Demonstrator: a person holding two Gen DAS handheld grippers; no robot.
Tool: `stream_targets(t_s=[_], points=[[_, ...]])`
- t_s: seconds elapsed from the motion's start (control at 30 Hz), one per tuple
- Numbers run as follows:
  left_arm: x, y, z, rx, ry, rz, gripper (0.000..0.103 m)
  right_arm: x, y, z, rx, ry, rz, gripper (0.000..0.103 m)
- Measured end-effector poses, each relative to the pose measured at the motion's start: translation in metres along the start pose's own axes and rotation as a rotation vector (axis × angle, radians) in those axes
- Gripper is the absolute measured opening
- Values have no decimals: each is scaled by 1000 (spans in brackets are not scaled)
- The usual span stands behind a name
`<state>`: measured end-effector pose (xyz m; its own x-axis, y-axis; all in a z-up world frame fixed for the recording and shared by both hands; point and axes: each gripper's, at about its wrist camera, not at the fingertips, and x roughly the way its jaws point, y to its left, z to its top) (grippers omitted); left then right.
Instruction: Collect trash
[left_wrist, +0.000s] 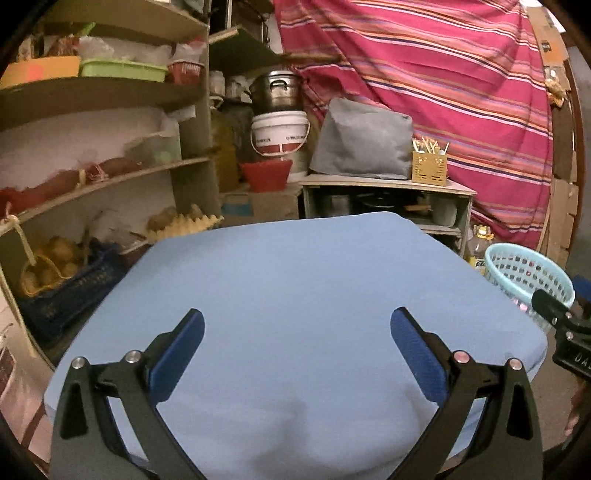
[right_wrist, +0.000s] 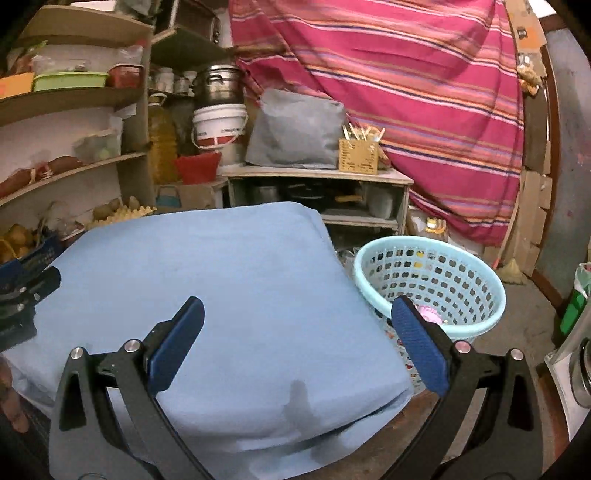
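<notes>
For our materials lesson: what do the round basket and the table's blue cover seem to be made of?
Basket: likely moulded plastic, pale turquoise, smooth, with rows of regular punched holes. Table cover: apparently woven fabric, matt light blue, soft folds over the edges and a darker damp-looking stain.

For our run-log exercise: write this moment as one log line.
left gripper: open, empty | right gripper: open, empty | blue cloth: no trash seen | basket: right of table, pink item inside

R gripper (right_wrist: 297, 328) open, basket (right_wrist: 436, 258) beside table (right_wrist: 221, 277)
</notes>
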<state>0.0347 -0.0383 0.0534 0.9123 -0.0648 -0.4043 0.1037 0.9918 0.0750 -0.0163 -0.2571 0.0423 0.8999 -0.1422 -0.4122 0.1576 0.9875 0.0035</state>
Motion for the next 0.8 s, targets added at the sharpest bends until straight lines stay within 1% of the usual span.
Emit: stream_targets(t_s=[0.03, 0.17, 0.27, 0.4, 0.5, 0.6, 0.8], points=[[-3, 2, -4, -2, 3, 6, 99, -2, 4, -2, -11, 5, 2, 99], [-9, 9, -17, -12, 22, -9, 99, -11, 14, -12, -32, 17, -3, 99], [-13, 13, -24, -17, 21, -5, 99, -17, 19, -18, -27, 13, 12, 99], [-17, 17, -36, -41, 39, -2, 99, -25, 26, -23, -7, -3, 45, 99], [-19, 15, -39, -33, 46, -5, 99, -28, 31, -27, -1, 4, 61, 99], [-24, 12, -41, -26, 32, -3, 99, -30, 34, -29, -12, -5, 60, 99], [-30, 5, -42, -4, 0, 3, 99, -30, 33, -32, 6, -7, 63, 99]])
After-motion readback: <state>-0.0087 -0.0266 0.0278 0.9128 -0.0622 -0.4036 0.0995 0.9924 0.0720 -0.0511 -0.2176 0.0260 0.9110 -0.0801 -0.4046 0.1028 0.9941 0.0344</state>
